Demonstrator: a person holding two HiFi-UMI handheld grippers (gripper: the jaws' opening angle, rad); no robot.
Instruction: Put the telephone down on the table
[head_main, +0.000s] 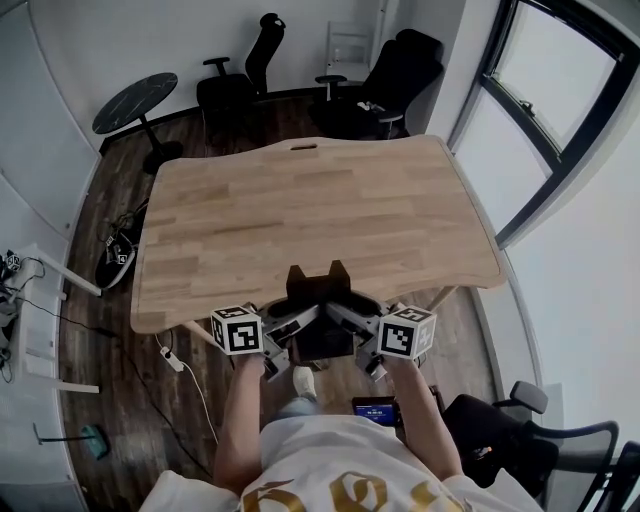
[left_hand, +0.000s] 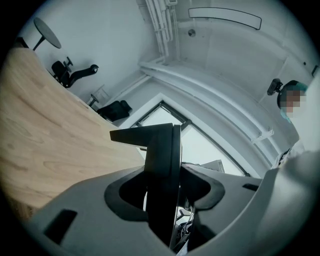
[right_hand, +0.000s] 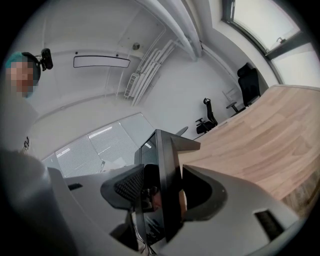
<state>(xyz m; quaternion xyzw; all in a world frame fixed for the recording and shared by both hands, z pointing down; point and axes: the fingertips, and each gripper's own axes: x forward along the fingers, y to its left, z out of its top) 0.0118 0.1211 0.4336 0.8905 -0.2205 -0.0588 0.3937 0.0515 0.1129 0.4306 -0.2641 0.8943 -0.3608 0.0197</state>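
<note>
Office tally: one wooden surface (head_main: 320, 215), one telephone (head_main: 320, 288), two claws, a left claw (head_main: 297, 335) and a right claw (head_main: 352, 335), three black office chairs (head_main: 245, 75) (head_main: 400, 70) (head_main: 545, 445), one round side table (head_main: 135, 102), one person (head_main: 340, 465).

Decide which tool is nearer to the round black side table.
Left. The left tool holds the telephone on its side towards the round black side table, far across the wooden table; the right tool holds the opposite side, farther off.

Black, flat telephone (head_main: 320, 300) being held upright on its thin edge, being clamped from both sides, being kept off the surface at the light wooden table's (head_main: 300, 220) near edge
</note>
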